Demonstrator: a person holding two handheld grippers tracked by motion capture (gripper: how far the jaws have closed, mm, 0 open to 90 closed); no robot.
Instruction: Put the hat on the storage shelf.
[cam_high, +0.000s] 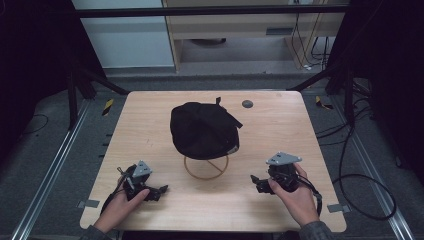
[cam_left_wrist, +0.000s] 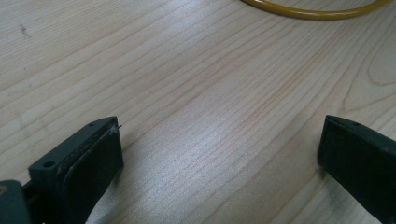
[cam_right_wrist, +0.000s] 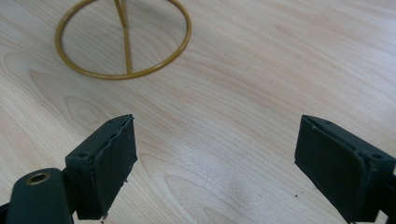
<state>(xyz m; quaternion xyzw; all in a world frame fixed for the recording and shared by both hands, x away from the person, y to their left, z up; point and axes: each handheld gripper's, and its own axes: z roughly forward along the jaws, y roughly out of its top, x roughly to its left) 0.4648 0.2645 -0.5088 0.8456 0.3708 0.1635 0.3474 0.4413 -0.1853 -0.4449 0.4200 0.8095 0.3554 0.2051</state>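
1. The black cap (cam_high: 204, 129) sits on a gold wire stand (cam_high: 206, 167) at the middle of the worktop (cam_high: 280, 135), its strap ends sticking out toward the far right. It rests above and between the two tongs, apart from both.
2. The left tongs (cam_high: 161, 190) lie low on the worktop at the near left, held in the person's left hand (cam_high: 120, 205). In the left gripper view the jaws stand wide apart with bare wood between them, so they are released and empty.
3. The right tongs (cam_high: 255, 181) sit at the near right in the right hand (cam_high: 295, 197), also released, gripping nothing. The stand's ring base (cam_right_wrist: 123, 39) lies ahead of them in the right gripper view.
4. Risk, as I judge it: the stand is thin wire on a light ring base, so a one-sided pull on the cap could tip it or drag it across the smooth wood.
5. The cap is soft fabric that hangs unevenly; pinching a loose fold or a strap could leave it dangling or let it slip.
6. Materials: the worktop is pale wood with a fine grain and a dark round plug (cam_high: 247, 104) near the far edge; the jaw pads (cam_right_wrist: 114, 163) are matt black, flat and rectangular; the stand is glossy and round in section.
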